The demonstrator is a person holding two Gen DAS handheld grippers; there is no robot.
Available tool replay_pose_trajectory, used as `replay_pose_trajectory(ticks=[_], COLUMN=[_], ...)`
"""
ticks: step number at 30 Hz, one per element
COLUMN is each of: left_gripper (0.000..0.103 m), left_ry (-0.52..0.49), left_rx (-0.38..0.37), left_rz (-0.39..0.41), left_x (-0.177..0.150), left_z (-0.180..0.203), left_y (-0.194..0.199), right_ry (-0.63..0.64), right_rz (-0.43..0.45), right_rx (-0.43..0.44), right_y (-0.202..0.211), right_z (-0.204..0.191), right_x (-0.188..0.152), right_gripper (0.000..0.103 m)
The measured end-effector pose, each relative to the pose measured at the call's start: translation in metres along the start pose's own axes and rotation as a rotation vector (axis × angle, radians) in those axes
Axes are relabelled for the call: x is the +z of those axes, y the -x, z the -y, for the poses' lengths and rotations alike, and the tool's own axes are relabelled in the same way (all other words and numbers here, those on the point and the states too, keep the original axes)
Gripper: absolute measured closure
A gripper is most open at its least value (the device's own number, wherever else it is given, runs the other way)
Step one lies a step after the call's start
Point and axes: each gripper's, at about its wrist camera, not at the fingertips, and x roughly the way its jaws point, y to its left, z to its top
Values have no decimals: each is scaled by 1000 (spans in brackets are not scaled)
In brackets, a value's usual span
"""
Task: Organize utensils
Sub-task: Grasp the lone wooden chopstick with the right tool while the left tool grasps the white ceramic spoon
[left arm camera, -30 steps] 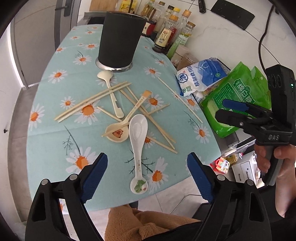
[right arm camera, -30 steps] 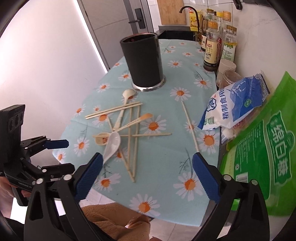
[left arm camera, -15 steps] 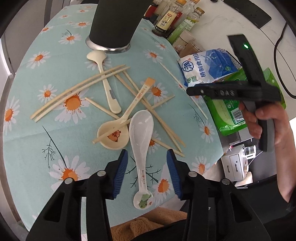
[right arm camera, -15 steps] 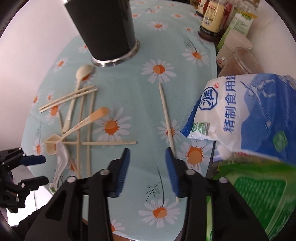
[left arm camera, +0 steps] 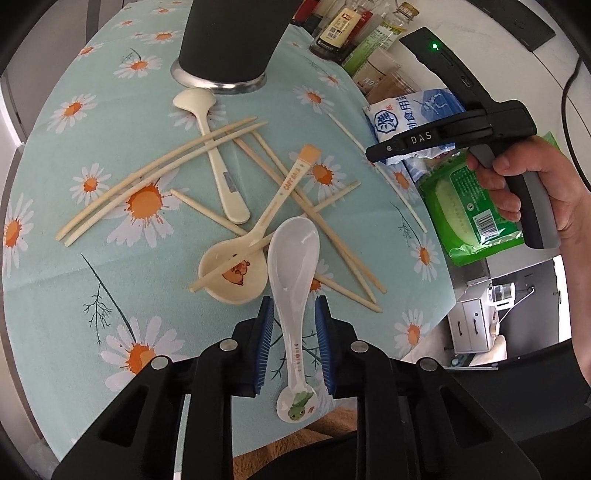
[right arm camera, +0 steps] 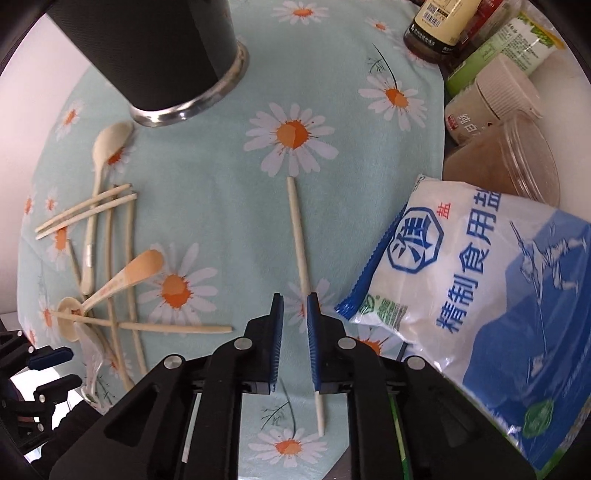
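Observation:
My left gripper [left arm camera: 294,334] straddles the handle of a white ceramic spoon [left arm camera: 293,269]; its blue pads stand close on both sides, with small gaps still showing. Several chopsticks [left arm camera: 159,173], a cream spoon [left arm camera: 218,162] and a capybara spoon [left arm camera: 236,269] lie beyond it. A black utensil holder [left arm camera: 229,40] stands at the back. My right gripper [right arm camera: 295,334] is narrowed over a single chopstick [right arm camera: 297,236], which runs under its right pad; contact is unclear. The holder [right arm camera: 155,55] shows at upper left there.
A blue-white salt bag [right arm camera: 472,280] lies right of the single chopstick. Sauce bottles [left arm camera: 343,29], jars [right arm camera: 498,107] and a green sugar bag [left arm camera: 469,210] crowd the right side. The daisy tablecloth [left arm camera: 74,206] ends at the table's near edge.
Both grippers moved forward and down to the table and narrowed from wide open. The left came around the white spoon's handle, the right over the lone chopstick.

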Motion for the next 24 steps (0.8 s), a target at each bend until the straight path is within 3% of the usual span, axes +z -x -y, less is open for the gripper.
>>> replay_pose_trajectory(ticks=[8, 11, 14, 24], left_gripper=[82, 82, 82, 82], left_ry=[-7, -9, -17, -60], left_rx=[17, 28, 34, 75], left_rz=[-15, -20, -20, -24], left_x=[7, 9, 13, 32], left_z=[3, 4, 5, 6], left_y=[-4, -6, -7, -8], right_ry=[9, 20, 30, 14], right_rz=[-29, -32, -27, 16], right_rx=[-1, 2, 5, 42], right_y=[-5, -10, -15, -7], right_z=[-1, 2, -1, -3], right_x=[19, 16, 16, 1], right_gripper=[89, 90, 97, 98])
